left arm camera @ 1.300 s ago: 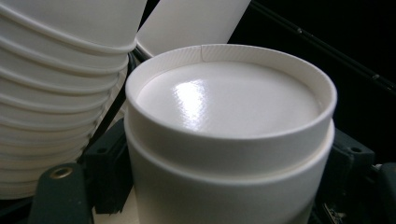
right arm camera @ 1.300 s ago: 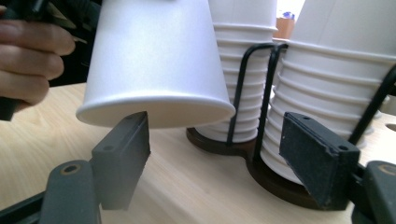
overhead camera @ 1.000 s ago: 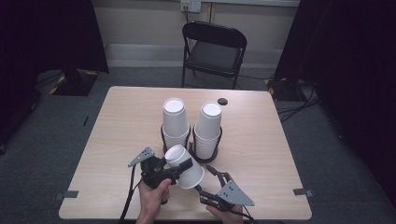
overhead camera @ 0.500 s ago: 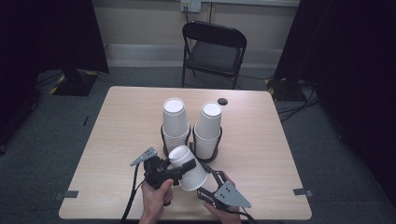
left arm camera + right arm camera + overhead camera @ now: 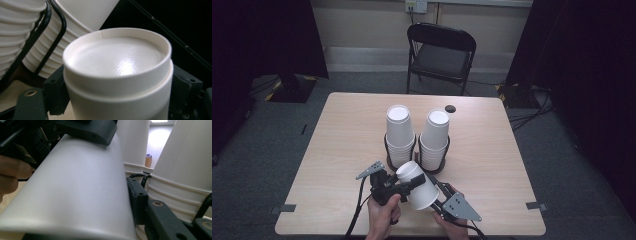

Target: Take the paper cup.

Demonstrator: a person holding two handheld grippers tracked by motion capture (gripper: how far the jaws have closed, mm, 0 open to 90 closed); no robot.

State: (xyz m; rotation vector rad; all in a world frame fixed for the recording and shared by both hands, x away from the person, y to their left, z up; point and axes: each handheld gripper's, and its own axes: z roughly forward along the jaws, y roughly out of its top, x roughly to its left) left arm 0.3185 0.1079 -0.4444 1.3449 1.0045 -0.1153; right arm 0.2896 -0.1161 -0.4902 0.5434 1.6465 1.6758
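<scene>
While both hands reach in at the near edge of the tabletop (image 5: 337, 150), the left tongs (image 5: 404, 184) and the right tongs (image 5: 438, 192) clamp one white paper cup (image 5: 418, 185) between them; it lies tilted, base toward the stacks, raised off the wood. Seen from the left gripper view, black jaws press both sides of the cup's base end (image 5: 117, 75). Just beyond stand two stacks of upturned cups, the left stack (image 5: 400, 135) and the right stack (image 5: 434, 140), each in a black wire holder. Farther off lies a small dark disc (image 5: 450, 108), then a folding chair (image 5: 439, 55) behind the tabletop.
</scene>
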